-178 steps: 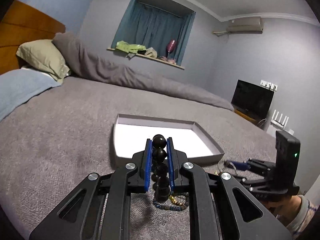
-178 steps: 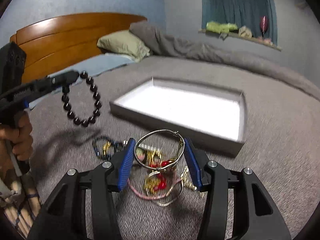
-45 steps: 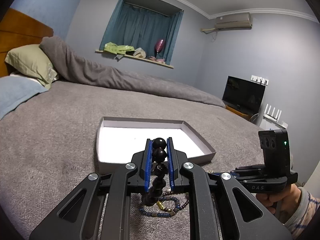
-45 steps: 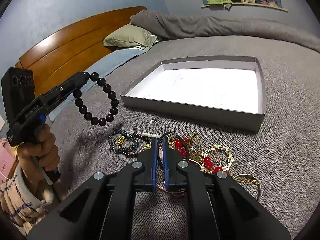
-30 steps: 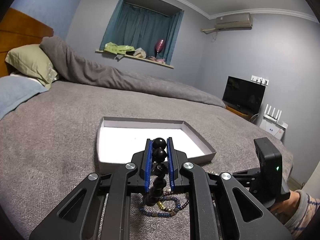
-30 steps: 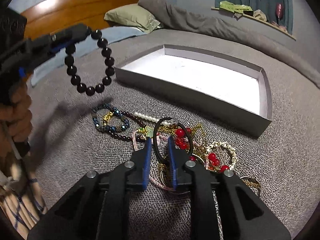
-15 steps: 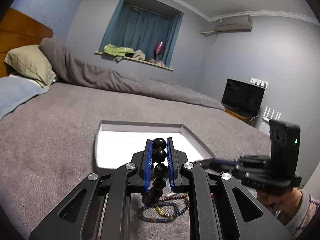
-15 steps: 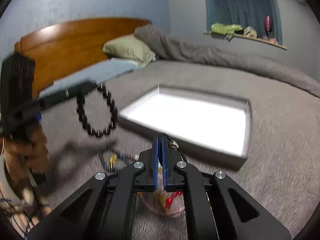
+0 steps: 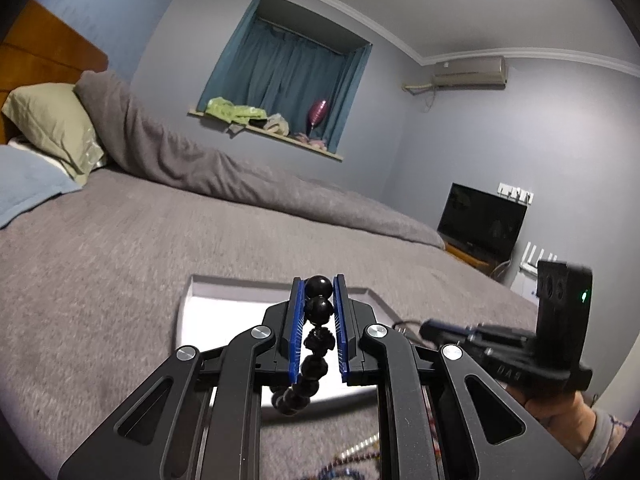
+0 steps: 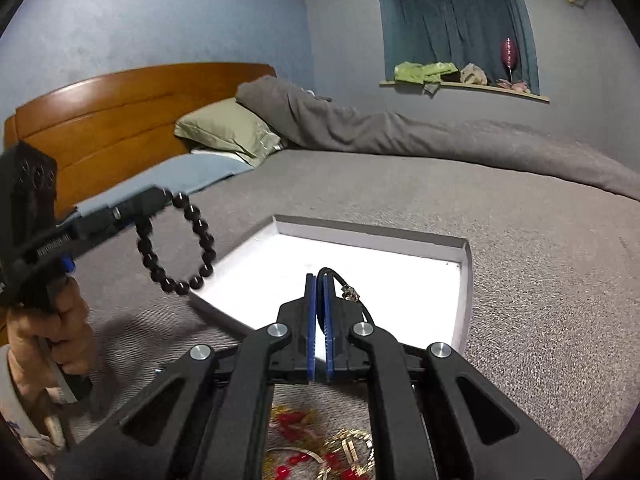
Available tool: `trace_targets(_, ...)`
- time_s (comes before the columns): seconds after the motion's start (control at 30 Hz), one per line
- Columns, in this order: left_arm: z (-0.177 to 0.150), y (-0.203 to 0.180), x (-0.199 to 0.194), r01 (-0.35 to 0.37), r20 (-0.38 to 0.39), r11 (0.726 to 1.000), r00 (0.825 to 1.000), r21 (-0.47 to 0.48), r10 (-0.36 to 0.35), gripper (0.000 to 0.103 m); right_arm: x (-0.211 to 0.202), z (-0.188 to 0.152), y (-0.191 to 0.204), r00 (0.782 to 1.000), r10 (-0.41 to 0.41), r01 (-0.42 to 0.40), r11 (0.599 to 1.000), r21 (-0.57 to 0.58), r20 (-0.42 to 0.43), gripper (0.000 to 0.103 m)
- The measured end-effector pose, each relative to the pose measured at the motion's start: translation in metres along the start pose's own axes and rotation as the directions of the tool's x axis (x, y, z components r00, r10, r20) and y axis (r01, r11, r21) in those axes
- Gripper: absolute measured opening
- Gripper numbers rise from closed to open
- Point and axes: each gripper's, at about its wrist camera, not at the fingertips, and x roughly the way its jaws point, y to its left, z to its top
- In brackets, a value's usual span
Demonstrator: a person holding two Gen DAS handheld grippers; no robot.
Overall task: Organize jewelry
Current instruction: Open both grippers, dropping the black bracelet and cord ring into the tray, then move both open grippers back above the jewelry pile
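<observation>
Bed [image 10: 540,240] carries it all. White tray [image 10: 467,280] mid-bed, looks empty. Left gripper [image 9: 319,292] clenched on black bead bracelet [image 10: 176,240], dangling over tray's near-left corner. Right gripper [image 10: 320,284] clamped on thin black cord bracelet [image 10: 348,290], above tray's near edge. Tip: go past rim, drop low, spaced apart so they don't tangle. Leftover jewelry pile [image 10: 320,452] near bed's front edge, not blocking.
</observation>
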Motion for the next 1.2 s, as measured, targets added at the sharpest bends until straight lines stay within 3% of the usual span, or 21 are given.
trace_targets(0.13, 0.003, 0.007, 0.019, 0.0, 0.007, 1.0, 1.0, -0.006, 0.0, 0.015, 0.024, 0.0, -0.005, 0.998, -0.038, 0.038, 0.999, -0.004, -0.042, 0.003)
trace_targets(0.27, -0.007, 0.023, 0.046, -0.031, -0.082, 0.998, 0.996, -0.046, 0.027, 0.015, 0.056, -0.005, -0.012, 0.987, -0.099, 0.095, 0.995, -0.031, -0.126, 0.003)
trace_targets(0.33, -0.019, 0.033, 0.068, -0.085, -0.2, 0.995, 0.977, -0.052, 0.073, 0.015, 0.066, -0.012, -0.017, 0.979, -0.101, 0.098, 0.995, -0.024, -0.177, 0.003)
trace_targets(0.4, -0.031, 0.04, 0.084, -0.142, -0.297, 0.989, 0.947, -0.044, 0.123, 0.015, 0.079, -0.019, -0.02, 0.968, -0.102, 0.099, 0.995, -0.024, -0.23, 0.003)
trace_targets(0.5, -0.038, 0.045, 0.091, -0.158, -0.353, 0.986, 0.926, -0.047, 0.131, 0.015, 0.083, -0.022, -0.021, 0.963, -0.096, 0.094, 0.995, -0.021, -0.252, 0.004)
trace_targets(0.6, -0.04, 0.044, 0.093, -0.172, -0.37, 0.985, 0.918, -0.036, 0.146, 0.028, 0.08, -0.02, -0.02, 0.966, -0.088, 0.086, 0.996, -0.017, -0.244, 0.014)
trace_targets(0.67, -0.04, 0.043, 0.092, -0.183, -0.373, 0.983, 0.914, -0.031, 0.159, 0.053, 0.076, -0.02, -0.017, 0.969, -0.085, 0.082, 0.996, -0.02, -0.233, 0.028)
trace_targets(0.73, -0.038, 0.042, 0.087, -0.186, -0.358, 0.982, 0.92, -0.033, 0.162, 0.062, 0.069, -0.019, -0.015, 0.975, -0.074, 0.072, 0.997, -0.016, -0.21, 0.032)
trace_targets(0.87, -0.035, 0.036, 0.073, -0.187, -0.32, 0.982, 0.93, 0.011, 0.18, 0.068, 0.051, -0.016, -0.015, 0.987, -0.065, 0.066, 0.998, 0.002, -0.148, 0.043)
trace_targets(0.97, -0.037, 0.029, 0.063, -0.189, -0.298, 0.98, 0.934, 0.058, 0.198, 0.069, 0.037, -0.018, -0.013, 0.992, -0.061, 0.062, 0.998, 0.008, -0.112, 0.057)
trace_targets(1.2, -0.037, 0.023, 0.034, -0.182, -0.254, 0.981, 0.948, 0.066, 0.193, 0.08, 0.011, -0.023, -0.008, 0.997, -0.047, 0.048, 0.999, 0.015, -0.06, 0.065)
